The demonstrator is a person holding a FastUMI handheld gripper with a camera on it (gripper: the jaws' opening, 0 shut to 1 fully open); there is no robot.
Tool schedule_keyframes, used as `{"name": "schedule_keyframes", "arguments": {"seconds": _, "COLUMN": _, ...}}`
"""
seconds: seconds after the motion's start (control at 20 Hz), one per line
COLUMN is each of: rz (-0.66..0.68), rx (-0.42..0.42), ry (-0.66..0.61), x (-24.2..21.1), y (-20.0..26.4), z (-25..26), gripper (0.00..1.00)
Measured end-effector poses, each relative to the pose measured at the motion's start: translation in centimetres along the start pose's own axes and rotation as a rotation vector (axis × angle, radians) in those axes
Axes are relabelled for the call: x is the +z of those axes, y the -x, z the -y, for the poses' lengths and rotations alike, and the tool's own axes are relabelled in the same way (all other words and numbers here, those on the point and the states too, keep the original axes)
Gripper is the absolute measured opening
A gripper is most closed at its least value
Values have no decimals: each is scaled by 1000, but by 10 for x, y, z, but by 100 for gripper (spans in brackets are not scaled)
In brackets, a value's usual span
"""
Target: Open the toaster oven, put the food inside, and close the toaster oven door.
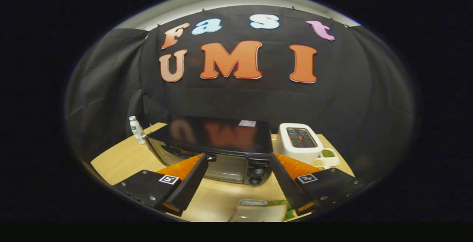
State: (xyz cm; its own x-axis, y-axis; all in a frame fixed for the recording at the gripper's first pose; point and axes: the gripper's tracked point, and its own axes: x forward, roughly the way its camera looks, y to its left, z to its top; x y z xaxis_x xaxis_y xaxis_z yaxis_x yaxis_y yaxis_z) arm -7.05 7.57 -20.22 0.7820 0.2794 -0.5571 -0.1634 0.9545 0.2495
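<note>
Hovering with fingers wide apart and empty, the gripper (236, 186) faces the closed toaster oven (218, 149) just ahead, food (264, 211) lying between the fingers, so a low approach could knock it.

No legible text on the toaster oven (218, 149), bottle (136, 129) or fingers' square markers (169, 179).

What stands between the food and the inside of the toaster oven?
The oven's shut door. The food lies between the open hand-held gripper fingers, bare table ahead of it.
</note>
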Motion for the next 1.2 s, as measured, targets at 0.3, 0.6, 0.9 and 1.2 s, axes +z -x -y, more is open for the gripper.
{"name": "schedule_keyframes", "arguments": {"seconds": 0.3, "rz": -9, "rx": -30, "ry": -16, "x": 3, "y": -49, "z": -36, "gripper": 100}}
{"name": "schedule_keyframes", "arguments": {"seconds": 0.6, "rz": -1, "rx": -86, "ry": -1, "x": -9, "y": -63, "z": -49, "gripper": 99}}
{"name": "schedule_keyframes", "arguments": {"seconds": 0.9, "rz": -9, "rx": -88, "ry": -81, "x": -24, "y": -53, "z": -62, "gripper": 93}}
{"name": "schedule_keyframes", "arguments": {"seconds": 1.2, "rz": -79, "rx": -28, "ry": -41, "x": -47, "y": -15, "z": -73, "gripper": 89}}
